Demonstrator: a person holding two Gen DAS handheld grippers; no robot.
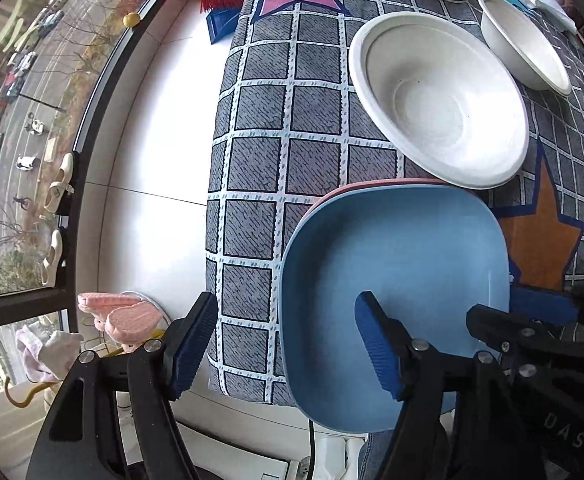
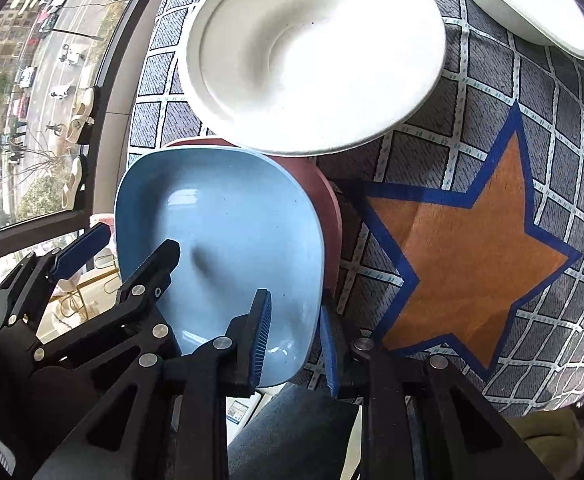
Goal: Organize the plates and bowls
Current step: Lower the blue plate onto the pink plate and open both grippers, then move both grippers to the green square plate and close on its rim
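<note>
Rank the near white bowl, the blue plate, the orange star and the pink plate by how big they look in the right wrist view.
1. Orange star and near white bowl: about alike, so unranked.
2. Blue plate, partly behind the grippers.
3. Pink plate: only an edge shows beneath the blue one, so its true size is unclear.

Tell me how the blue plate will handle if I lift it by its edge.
The blue plate looks rigid, so it should lift flat. Its glossy face may slip between pads. It overhangs the table edge, so a push could tip it off.
</note>
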